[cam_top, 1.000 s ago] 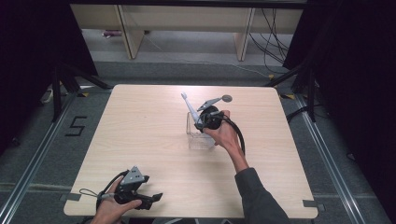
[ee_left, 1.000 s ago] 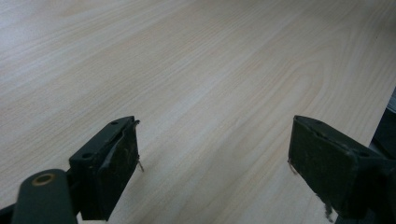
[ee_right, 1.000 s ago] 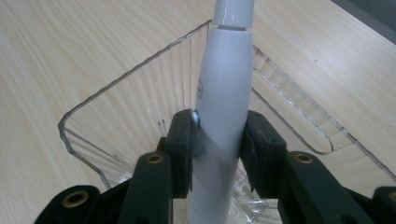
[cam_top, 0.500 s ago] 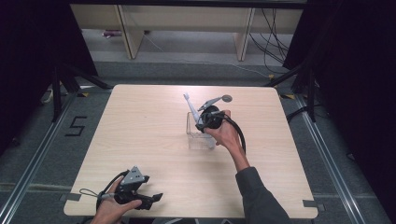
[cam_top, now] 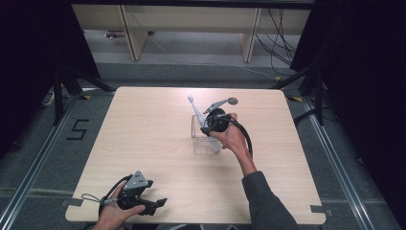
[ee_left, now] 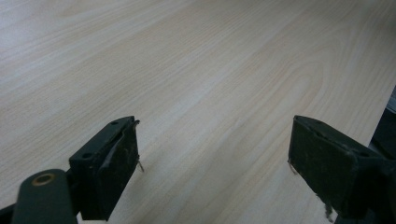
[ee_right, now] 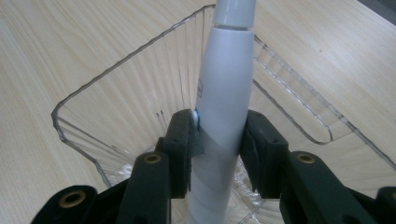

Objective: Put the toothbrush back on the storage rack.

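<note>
Pale wooden desk (cam_top: 143,143), high view: right gripper (cam_top: 207,128) lowers white toothbrush (cam_top: 196,111) into clear holder (cam_top: 203,141) toward the far edge, right of centre; left gripper (cam_top: 155,205) idles at the near edge. Left gripper view: jaws wide, empty. Right gripper view: jaws clamp toothbrush handle (ee_right: 219,116), steadying it upright inside the holder (ee_right: 116,107).

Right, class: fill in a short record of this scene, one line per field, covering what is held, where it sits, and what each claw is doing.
held thing: white electric toothbrush
container: clear plastic box, toothbrush handle standing in it, tilted
right claw: shut on the toothbrush handle, over the box
left claw: open, nothing between its jaws, near the table's front edge
surface: light wooden table
</note>
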The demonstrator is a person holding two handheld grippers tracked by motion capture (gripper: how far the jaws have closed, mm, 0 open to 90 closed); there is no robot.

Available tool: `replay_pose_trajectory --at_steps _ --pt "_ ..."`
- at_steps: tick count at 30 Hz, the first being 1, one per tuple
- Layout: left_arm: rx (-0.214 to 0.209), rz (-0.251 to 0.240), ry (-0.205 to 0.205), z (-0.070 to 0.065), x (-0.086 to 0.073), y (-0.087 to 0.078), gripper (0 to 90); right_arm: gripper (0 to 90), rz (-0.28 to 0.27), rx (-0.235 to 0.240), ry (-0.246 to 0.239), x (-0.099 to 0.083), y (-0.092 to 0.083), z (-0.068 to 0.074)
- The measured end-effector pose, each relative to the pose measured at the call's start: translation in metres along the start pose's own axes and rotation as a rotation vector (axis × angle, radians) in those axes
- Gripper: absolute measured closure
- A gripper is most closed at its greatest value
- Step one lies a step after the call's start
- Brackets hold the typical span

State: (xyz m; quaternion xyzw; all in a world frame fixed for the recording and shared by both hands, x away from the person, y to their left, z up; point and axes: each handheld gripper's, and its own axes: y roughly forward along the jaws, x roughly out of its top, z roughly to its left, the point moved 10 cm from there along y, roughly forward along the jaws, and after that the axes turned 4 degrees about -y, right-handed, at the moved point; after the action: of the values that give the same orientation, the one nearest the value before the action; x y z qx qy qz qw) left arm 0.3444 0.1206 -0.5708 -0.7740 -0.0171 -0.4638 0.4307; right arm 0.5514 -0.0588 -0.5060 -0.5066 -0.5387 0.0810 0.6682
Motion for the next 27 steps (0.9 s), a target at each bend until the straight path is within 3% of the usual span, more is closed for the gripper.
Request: replay_pose_trajectory --at_steps 5,11,14,23,24,25,26,27 --pt "-0.006 -0.011 -0.005 -0.001 0.001 0.001 15.4 64.5 -0.009 0.020 0.016 0.001 -0.004 0.003" --pt "0.000 -0.008 0.019 0.001 0.001 0.000 15.3 60.2 -0.064 0.021 0.029 0.007 -0.015 0.003" --pt "-0.003 -0.008 0.015 0.000 0.001 0.001 15.4 55.7 -0.098 0.008 0.012 0.009 -0.025 -0.001" --pt "-0.001 0.000 0.013 0.000 0.000 0.000 15.3 39.5 -0.168 -0.011 0.068 0.006 -0.050 -0.002" --pt "-0.001 0.000 0.012 0.001 0.000 0.000 15.3 38.9 -0.173 -0.013 0.062 0.006 -0.051 -0.003" --pt "0.000 0.000 0.013 0.001 0.000 0.000 15.4 38.2 -0.193 -0.017 0.013 0.006 -0.052 -0.006" --pt "0.000 -0.002 0.013 0.000 0.001 0.000 15.3 36.3 -0.180 -0.005 0.044 0.002 -0.054 -0.003" --pt "0.000 -0.002 0.013 0.000 0.001 0.000 15.3 36.3 -0.180 -0.005 0.044 0.002 -0.054 -0.003"
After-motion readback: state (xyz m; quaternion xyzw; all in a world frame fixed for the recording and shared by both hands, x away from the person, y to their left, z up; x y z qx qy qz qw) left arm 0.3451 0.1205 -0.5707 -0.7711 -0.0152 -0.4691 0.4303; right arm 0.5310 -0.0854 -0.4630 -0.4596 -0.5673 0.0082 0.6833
